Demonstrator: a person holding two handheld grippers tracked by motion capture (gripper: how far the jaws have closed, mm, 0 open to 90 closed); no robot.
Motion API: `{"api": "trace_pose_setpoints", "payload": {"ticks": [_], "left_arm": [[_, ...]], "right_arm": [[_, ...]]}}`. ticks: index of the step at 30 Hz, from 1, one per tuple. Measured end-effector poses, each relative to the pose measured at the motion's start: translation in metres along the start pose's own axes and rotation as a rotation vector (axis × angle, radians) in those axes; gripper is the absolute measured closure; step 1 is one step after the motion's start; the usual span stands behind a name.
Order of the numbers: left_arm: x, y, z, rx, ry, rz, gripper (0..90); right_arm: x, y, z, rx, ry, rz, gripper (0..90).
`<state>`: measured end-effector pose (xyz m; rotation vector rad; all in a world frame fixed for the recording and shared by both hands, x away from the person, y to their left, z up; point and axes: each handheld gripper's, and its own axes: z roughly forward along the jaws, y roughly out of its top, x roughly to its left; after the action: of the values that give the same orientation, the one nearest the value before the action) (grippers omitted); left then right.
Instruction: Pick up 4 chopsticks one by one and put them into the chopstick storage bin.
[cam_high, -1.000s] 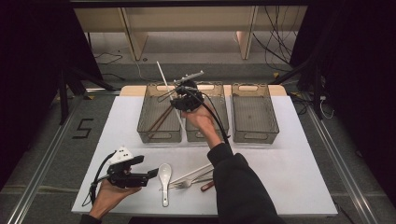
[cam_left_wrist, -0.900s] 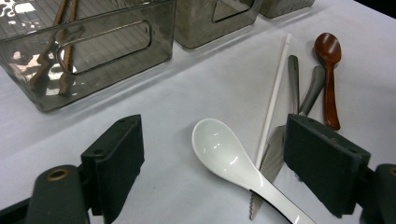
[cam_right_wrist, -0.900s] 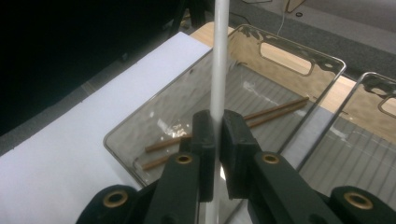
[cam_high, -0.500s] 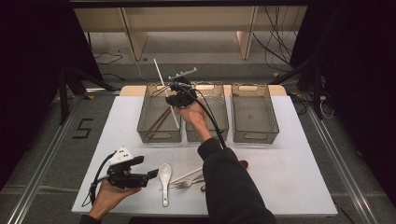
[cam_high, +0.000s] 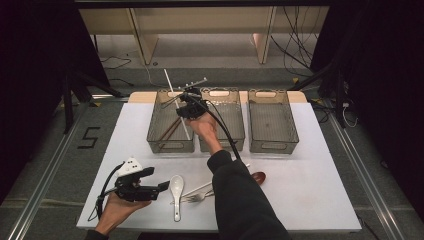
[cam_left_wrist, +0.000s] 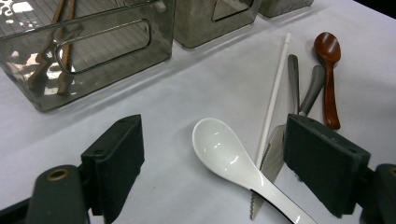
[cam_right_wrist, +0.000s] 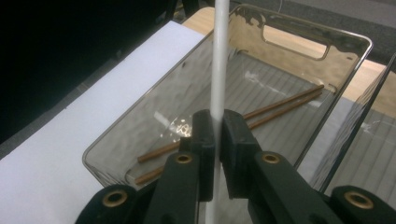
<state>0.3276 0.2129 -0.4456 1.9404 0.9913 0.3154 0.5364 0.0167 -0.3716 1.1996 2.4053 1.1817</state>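
Right gripper (cam_high: 186, 102) clamped on a white chopstick (cam_right_wrist: 218, 70), held over the left bin (cam_high: 156, 131) at the far side of the table (cam_high: 320, 195); stick tilted, its lower end inside the bin near the two brown chopsticks (cam_right_wrist: 261, 112) on the bin floor, though contact cannot be told. Left gripper (cam_high: 162, 187) rests in the hand near the front edge, jaws wide apart with nothing between them, aimed at the loose cutlery. Judged step: sorting chopsticks into the left bin. To do it well: lower the hand until the stick lies close to flat and along the bin's length, parallel to the brown pair, and only then part the jaws; released while steep, it could tip against the wall or over the rim. Keep the cable clear of the middle bin (cam_high: 235, 131). Count: bins, three, the right bin (cam_high: 295, 131) looking empty; brown chopsticks, two; white chopsticks, two, one held and one (cam_left_wrist: 275, 88) on the table; white spoon (cam_left_wrist: 226, 151), one; brown spoon (cam_left_wrist: 328, 65), one; fork (cam_high: 196, 198), one; serrated knife (cam_left_wrist: 271, 158), one; grey handles (cam_left_wrist: 306, 86), two.
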Motion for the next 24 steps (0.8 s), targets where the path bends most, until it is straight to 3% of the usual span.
{"api": "trace_pose_setpoints", "payload": {"ticks": [5, 7, 12, 18, 24], "left_arm": [[0.0, 0.0, 0.001, 0.006, -0.001, 0.002, 20.1], [0.0, 0.0, 0.001, 0.006, -0.001, -0.001, 20.1], [0.0, 0.0, 0.001, 0.003, 0.002, -0.006, 20.1], [0.0, 0.0, 0.001, 0.015, 0.008, -0.005, 20.1], [0.0, 0.003, 0.004, 0.037, 0.007, -0.014, 20.1]], "right_arm": [[-0.001, -0.006, 0.007, 0.02, -0.004, 0.013, 83.0], [-0.003, -0.008, 0.009, 0.03, 0.003, 0.028, 77.1], [-0.006, -0.011, 0.007, 0.037, 0.007, 0.032, 72.0], [-0.013, -0.012, -0.013, 0.004, 0.021, 0.016, 60.7], [-0.023, -0.025, -0.045, -0.025, 0.034, -0.02, 49.8]]}}
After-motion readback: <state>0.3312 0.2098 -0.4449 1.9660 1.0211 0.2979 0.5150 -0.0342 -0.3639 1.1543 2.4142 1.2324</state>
